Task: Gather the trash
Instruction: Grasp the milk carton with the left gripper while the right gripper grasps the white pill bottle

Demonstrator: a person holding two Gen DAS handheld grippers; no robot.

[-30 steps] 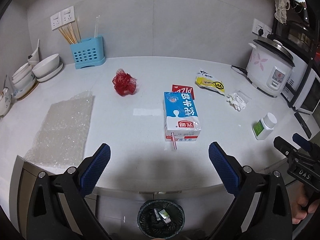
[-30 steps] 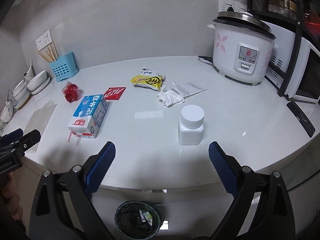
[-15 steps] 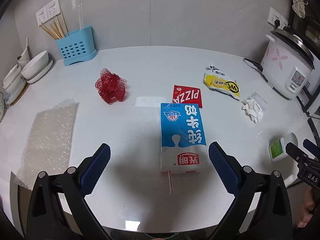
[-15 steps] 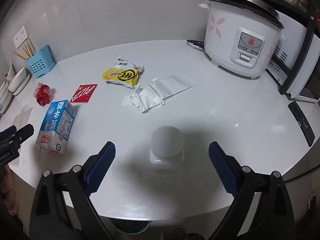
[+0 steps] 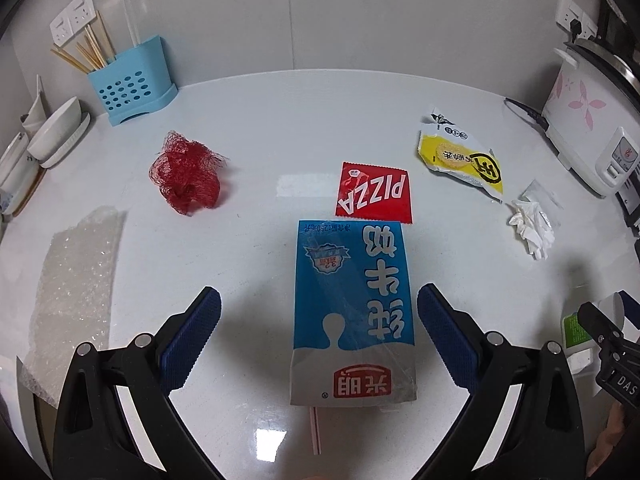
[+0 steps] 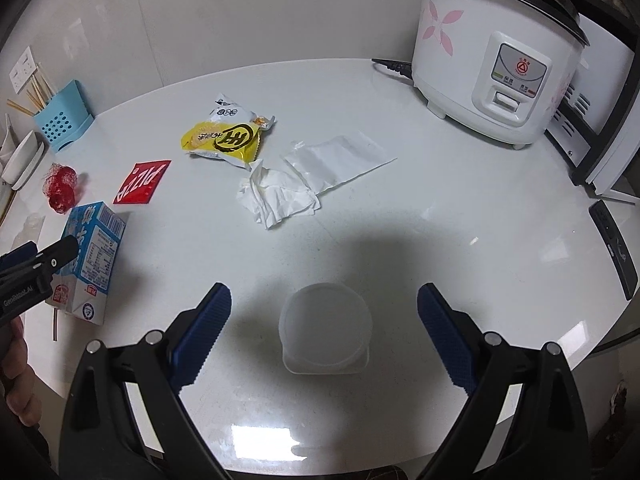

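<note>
A blue and white milk carton (image 5: 352,308) lies flat on the white counter, its straw (image 5: 316,430) pointing toward me. My left gripper (image 5: 318,320) is open, its blue pads on either side of the carton and not touching it. In the right wrist view a white pill bottle (image 6: 325,326) stands seen from above, between the open jaws of my right gripper (image 6: 324,318), untouched. Other trash lies on the counter: a red PIZZA sachet (image 5: 374,192), a yellow snack wrapper (image 5: 460,158), a crumpled tissue (image 6: 276,194), a clear plastic bag (image 6: 340,162) and a red mesh net (image 5: 186,176).
A rice cooker (image 6: 496,56) stands at the back right with an oven beside it. A blue chopstick holder (image 5: 130,76) and stacked bowls (image 5: 56,132) sit at the back left. A bubble wrap sheet (image 5: 68,292) lies at the left edge. A black remote (image 6: 614,248) lies at the right edge.
Both grippers have moved forward and down over the counter: the left now straddles the milk carton, the right straddles the pill bottle. The bin below the counter edge has left both views.
</note>
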